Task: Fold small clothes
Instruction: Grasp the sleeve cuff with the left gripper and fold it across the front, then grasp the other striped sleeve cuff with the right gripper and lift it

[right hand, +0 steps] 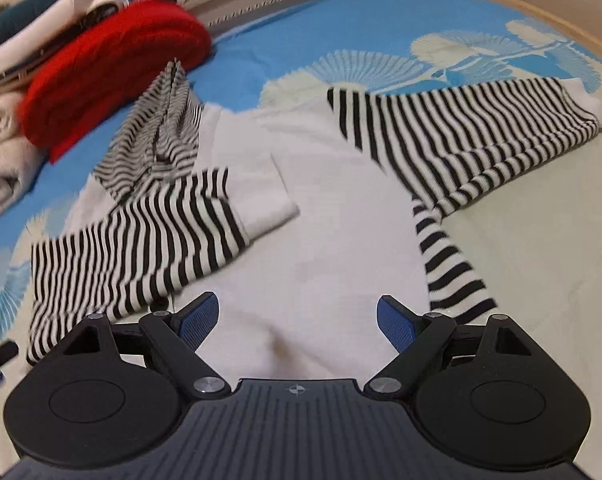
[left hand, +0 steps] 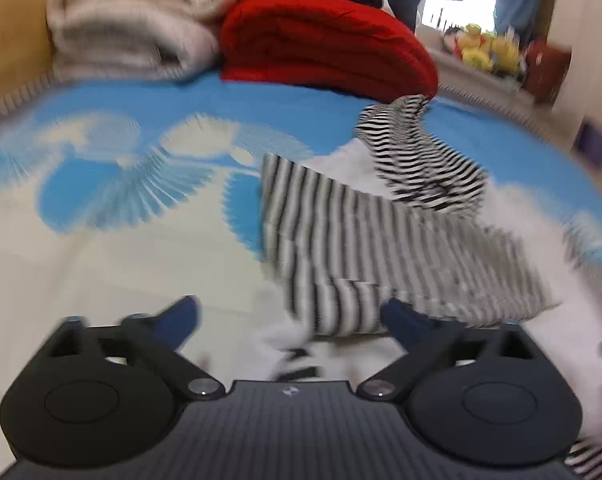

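Note:
A small white top [right hand: 321,208] with black-and-white striped sleeves lies on the bed. Its left sleeve [right hand: 141,240] is folded inward across the body, while the right sleeve [right hand: 481,136] stretches out to the right. A bunched striped part [right hand: 157,136] lies at the far left of the top. My right gripper [right hand: 297,314] hovers open over the white body with nothing between its blue pads. The left wrist view is blurred. There my left gripper [left hand: 291,316] stands wide open, with the folded striped sleeve [left hand: 361,248] lying loose just ahead, its edge reaching between the jaws.
The bed sheet [left hand: 101,184] is blue with white fan patterns. At its far side sit a folded red blanket [left hand: 325,40] and a stack of white towels [left hand: 133,28]. Yellow toys [left hand: 489,48] stand on a sill beyond.

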